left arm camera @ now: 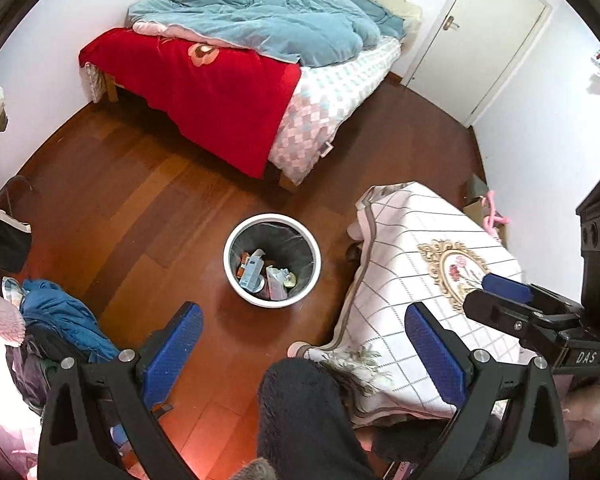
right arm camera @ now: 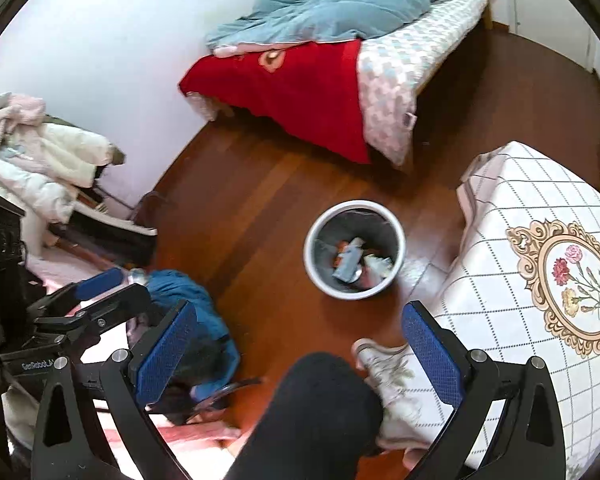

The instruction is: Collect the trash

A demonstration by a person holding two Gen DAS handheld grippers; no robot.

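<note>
A white round trash bin (left arm camera: 236,276) with a dark liner stands on the wooden floor, holding several pieces of trash (left arm camera: 260,274). It also shows in the right wrist view (right arm camera: 316,276). My left gripper (left arm camera: 304,344) is open and empty, held high above the floor near the bin. My right gripper (right arm camera: 300,340) is open and empty too, at about the same height. The right gripper also shows at the right edge of the left wrist view (left arm camera: 500,298), over the table. The left gripper shows at the left of the right wrist view (right arm camera: 96,288).
A table with a white checked cloth (left arm camera: 420,280) stands right of the bin. A bed with red and blue covers (left arm camera: 240,64) is beyond. A blue garment (left arm camera: 60,316) and clothes piles lie at the left. A person's dark-clad leg (left arm camera: 304,416) is below. A white door (left arm camera: 480,40) is shut.
</note>
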